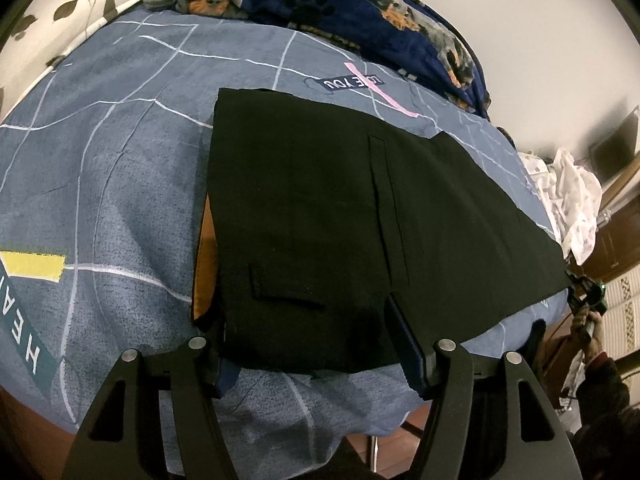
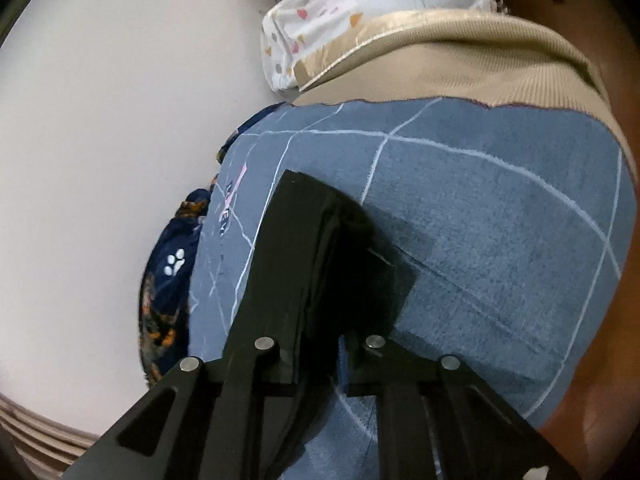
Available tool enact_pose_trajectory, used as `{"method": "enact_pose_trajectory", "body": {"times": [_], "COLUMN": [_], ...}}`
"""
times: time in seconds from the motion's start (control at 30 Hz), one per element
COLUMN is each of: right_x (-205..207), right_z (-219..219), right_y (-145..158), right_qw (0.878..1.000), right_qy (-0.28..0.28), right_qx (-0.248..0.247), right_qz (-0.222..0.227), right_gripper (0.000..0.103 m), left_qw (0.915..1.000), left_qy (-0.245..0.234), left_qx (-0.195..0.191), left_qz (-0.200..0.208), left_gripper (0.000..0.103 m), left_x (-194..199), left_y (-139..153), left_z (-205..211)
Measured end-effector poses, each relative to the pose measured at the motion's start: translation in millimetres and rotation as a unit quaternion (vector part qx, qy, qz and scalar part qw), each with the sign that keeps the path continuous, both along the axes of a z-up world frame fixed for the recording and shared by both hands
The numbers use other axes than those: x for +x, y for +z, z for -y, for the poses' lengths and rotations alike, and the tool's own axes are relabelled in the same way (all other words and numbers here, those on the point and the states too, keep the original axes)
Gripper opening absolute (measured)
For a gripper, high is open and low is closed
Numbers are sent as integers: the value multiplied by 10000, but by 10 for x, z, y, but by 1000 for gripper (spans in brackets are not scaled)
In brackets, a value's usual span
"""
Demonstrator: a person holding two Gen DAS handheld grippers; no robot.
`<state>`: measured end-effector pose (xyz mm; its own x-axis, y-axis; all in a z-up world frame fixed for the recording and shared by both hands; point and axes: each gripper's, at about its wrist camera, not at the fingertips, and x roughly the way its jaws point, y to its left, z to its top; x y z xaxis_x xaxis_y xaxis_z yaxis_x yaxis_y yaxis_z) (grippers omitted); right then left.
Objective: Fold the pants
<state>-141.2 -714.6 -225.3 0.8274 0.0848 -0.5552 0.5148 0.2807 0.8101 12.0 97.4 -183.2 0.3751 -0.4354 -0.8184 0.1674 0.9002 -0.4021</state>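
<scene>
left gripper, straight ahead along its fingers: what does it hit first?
The black pants. The left gripper is open with the waist end already between its fingers, so going on likely just slides it further over the cloth lying on the blue bedsheet; exact depth is unclear.

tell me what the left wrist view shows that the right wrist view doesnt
Only the left wrist view shows the black pants spread flat, their pocket slit, orange lining at the left edge, the floral pillow, and the right gripper at the pants' far corner. The left gripper sits open around the near edge.

Only the right wrist view shows the stacked pants layers edge-on between the fingers, and the beige blanket.

Both show the blue bedsheet, the dog-print blanket and the white dotted fabric.
</scene>
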Motion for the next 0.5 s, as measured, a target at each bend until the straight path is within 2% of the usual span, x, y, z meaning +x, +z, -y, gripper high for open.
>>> {"method": "enact_pose_trajectory", "body": {"times": [0.1,0.2,0.3,0.37,0.5], "right_x": [21,28,81,115,146], "right_z": [-40,-90,-143,-172,-219], "right_y": [91,217,327,395,487], "right_qw": [9998,9998,9993,9989,9983], "right_qy": [44,13,73,90,73], "right_qx": [-155,-214,-355,-468,-573], "right_qz": [-89,40,35,-37,-77], "right_gripper": [12,12,12,12,12], "left_qw": [10000,9991,9985,9988,9992], "left_qy": [21,-22,-97,-16,262], "left_qx": [-10,233,280,200,-229], "left_qz": [39,364,471,446,204], "left_gripper": [65,65,65,65,65], "left_x": [-15,-62,-69,-46,14], "left_y": [35,164,257,273,240], "left_z": [-17,27,72,56,-50]}}
